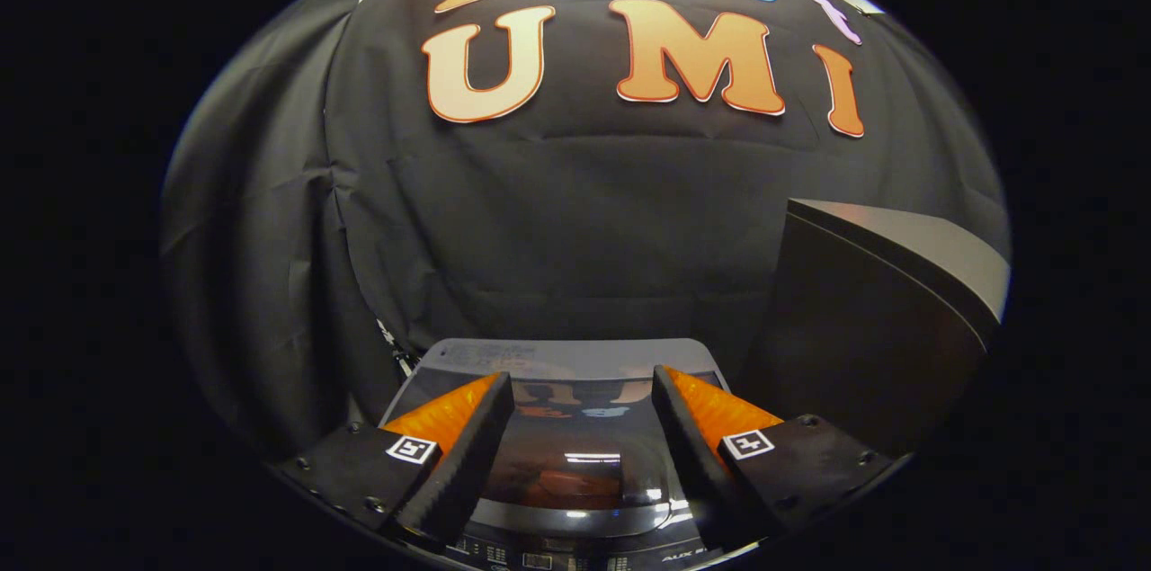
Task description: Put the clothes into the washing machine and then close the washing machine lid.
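The washing machine (557, 355) stands below and just ahead of my fingers, seen from above. Its glossy dark lid (580, 445) lies flat and shut over the tub, reflecting the lights. A control strip (548, 557) runs along the near edge under the fingers. My gripper (583, 384) hovers above the lid, open, with nothing between its orange and black fingers (468, 427). I see no clothes outside the machine; the tub's inside is hidden by the lid.
A tall dark box-like unit (863, 328) with a grey top stands to the right of the machine, close beside it. Black cloth wall hangs right behind the machine and wraps round the left side.
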A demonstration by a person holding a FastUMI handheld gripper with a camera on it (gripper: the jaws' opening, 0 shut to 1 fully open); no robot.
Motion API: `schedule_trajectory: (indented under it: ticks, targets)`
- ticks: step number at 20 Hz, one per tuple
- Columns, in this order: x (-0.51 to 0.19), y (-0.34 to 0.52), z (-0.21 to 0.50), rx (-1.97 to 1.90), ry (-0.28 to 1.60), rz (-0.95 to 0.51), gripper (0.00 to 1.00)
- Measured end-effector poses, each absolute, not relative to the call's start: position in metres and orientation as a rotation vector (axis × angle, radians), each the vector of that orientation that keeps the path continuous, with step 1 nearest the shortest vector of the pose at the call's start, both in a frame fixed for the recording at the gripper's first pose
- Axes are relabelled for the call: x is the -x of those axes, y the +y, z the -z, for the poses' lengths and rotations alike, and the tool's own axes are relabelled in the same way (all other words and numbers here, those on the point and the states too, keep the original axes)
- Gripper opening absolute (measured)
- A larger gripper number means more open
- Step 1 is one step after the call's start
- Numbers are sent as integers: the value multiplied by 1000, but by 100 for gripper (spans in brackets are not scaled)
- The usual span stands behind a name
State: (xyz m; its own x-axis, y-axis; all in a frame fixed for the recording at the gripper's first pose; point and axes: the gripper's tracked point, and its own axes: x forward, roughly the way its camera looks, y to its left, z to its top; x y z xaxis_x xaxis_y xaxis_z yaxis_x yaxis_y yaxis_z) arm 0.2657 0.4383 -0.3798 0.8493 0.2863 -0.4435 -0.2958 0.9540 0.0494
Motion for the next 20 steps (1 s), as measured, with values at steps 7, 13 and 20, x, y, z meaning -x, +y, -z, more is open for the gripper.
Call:
schedule_trajectory:
  ticks: [7,13,20]
  targets:
    - [-251,434,296,9,350,-333,99]
    - [-219,407,179,-12,184,-367,99]
    - [-161,331,95,-12,129,-381,99]
